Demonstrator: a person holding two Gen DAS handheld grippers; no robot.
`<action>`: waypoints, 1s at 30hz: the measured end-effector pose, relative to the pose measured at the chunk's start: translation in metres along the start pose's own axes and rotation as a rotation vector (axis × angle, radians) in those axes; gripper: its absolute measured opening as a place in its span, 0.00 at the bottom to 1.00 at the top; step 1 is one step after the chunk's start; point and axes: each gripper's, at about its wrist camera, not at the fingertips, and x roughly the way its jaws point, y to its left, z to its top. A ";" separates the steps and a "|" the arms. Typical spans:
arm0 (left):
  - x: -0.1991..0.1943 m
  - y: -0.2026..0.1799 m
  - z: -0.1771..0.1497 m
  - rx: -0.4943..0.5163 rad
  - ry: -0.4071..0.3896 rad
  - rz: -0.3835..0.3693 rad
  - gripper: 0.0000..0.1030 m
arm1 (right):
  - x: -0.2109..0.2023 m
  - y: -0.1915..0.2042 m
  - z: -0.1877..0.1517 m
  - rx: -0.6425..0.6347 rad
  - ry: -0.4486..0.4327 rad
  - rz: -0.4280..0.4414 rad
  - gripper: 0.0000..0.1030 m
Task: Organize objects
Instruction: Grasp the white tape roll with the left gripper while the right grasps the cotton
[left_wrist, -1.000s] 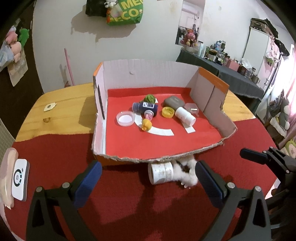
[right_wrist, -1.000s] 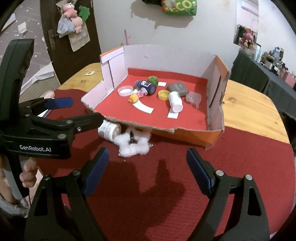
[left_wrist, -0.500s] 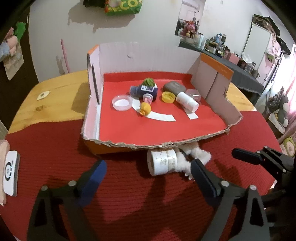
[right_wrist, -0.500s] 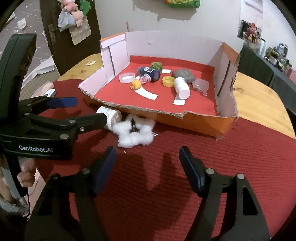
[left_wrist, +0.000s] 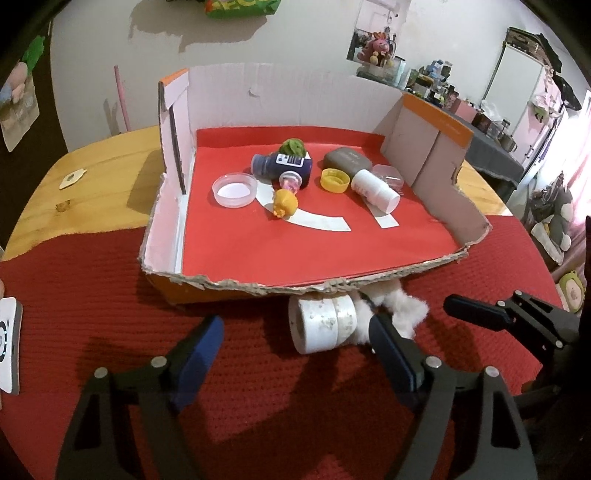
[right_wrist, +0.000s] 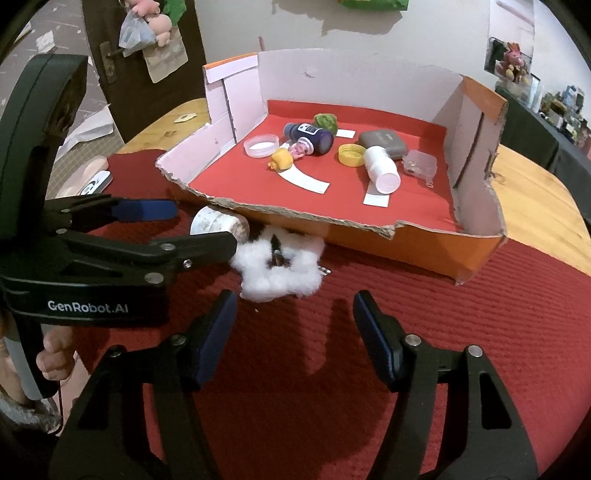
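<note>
Below the torn front edge of the cardboard box (left_wrist: 295, 288), the left wrist view shows the tape roll (left_wrist: 323, 325) lying on its side on the red cloth of the tabletop (left_wrist: 92, 288), with a tuft of white cotton (left_wrist: 404, 310) touching its right end. The left hand-held gripper (left_wrist: 295, 345) hangs over the cloth just in front of the roll; its jaws have just been closing from their widest, yet they stand apart and hold nothing (the roll lies beyond the tips, not between them). Compared with a second ago, box and roll loom larger and lower in this view. From the right wrist view, the right hand-held gripper (right_wrist: 293, 328) is likewise narrower than before, its jaws having just been closing, open over bare cloth and empty. The cotton (right_wrist: 280, 266) now sits just ahead of its left fingertip, closer than it was, and the roll (right_wrist: 218, 223) lies partly behind the left gripper's arm.
</note>
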 end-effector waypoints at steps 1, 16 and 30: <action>0.001 0.000 0.000 -0.003 0.002 -0.002 0.80 | 0.002 0.000 0.001 0.002 0.002 0.003 0.59; 0.016 0.004 0.003 -0.016 0.029 -0.010 0.76 | 0.019 0.001 0.007 -0.029 0.003 0.031 0.42; 0.008 0.006 -0.002 -0.026 0.019 -0.043 0.54 | 0.008 -0.006 0.001 -0.008 -0.006 0.040 0.36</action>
